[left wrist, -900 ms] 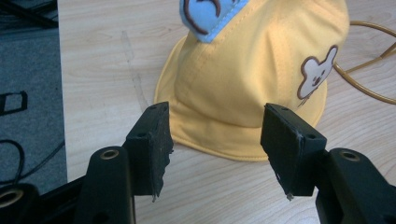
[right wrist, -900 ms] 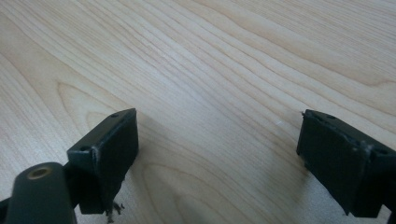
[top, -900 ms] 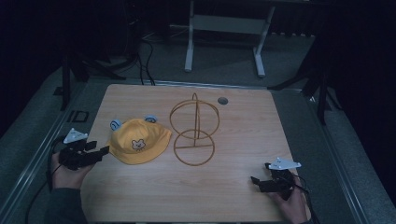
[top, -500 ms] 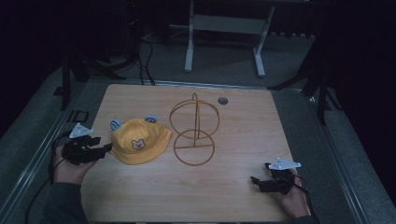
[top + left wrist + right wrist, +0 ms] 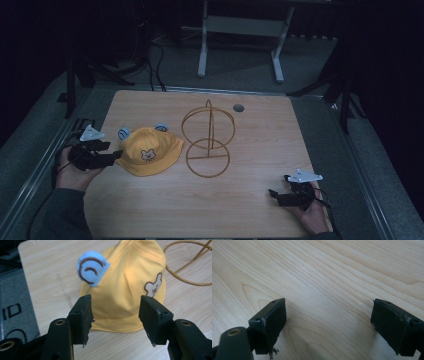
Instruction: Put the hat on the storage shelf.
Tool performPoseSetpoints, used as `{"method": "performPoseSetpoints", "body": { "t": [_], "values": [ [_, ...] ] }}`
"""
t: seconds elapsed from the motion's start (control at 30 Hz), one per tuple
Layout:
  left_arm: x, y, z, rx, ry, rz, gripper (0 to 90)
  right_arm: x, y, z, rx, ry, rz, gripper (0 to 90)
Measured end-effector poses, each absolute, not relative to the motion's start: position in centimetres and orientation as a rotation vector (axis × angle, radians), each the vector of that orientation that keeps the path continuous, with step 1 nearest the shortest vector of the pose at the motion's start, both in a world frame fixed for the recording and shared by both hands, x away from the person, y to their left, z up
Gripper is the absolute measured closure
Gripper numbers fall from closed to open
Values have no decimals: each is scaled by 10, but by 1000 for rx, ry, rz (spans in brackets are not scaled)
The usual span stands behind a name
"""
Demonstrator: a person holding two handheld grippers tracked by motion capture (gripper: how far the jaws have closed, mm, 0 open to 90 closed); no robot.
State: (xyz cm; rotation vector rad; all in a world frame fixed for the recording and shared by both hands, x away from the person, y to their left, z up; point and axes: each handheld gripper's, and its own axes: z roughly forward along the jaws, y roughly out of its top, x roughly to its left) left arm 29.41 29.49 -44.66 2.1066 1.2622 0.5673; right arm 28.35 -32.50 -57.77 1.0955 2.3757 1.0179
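Note:
A yellow child's bucket hat [image 5: 147, 151] with blue ears and a bear patch lies on the left half of the wooden table [image 5: 250, 200]. To its right stands a gold wire stand [image 5: 208, 139] made of rings. My left gripper [image 5: 114, 156] is at the hat's left brim, open, its jaws on either side of the brim edge. In the left gripper view the hat [image 5: 130, 290] sits just beyond the open gripper [image 5: 115, 312], one blue ear [image 5: 92, 268] up. My right gripper [image 5: 272, 193] rests open at the table's front right, over bare wood [image 5: 329, 277].
A small grey round grommet [image 5: 238, 107] is set in the table's far edge. A white metal frame [image 5: 240, 30] stands on the floor beyond. Cables trail on the dark floor at the back left. The table's left edge [image 5: 22, 255] lies close to my left gripper.
My left gripper has moved right, up to the hat's brim. The right gripper has stayed where it was.

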Motion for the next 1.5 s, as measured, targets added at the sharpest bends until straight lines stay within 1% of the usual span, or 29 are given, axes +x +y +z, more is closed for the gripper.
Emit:
{"method": "performPoseSetpoints", "body": {
  "t": [0.1,0.33,0.57,0.9,1.17,1.5],
  "values": [
    [296,297,-441,2107,1252,567,443,283,-325,-578,1096,2374,1020,130],
    [303,299,-431,2174,1210,572,443,283,-325,-578,1097,2374,1021,131],
    [312,296,-425,2215,1183,597,461,283,-325,-578,1095,2376,1018,133],
    [323,289,-416,2279,1114,609,462,283,-326,-578,1092,2379,1020,134],
    [335,282,-409,2325,1056,593,457,283,-326,-578,1092,2380,1020,135],
    [348,278,-401,2368,942,557,463,283,-326,-578,1092,2380,1021,135]
  ]
}}
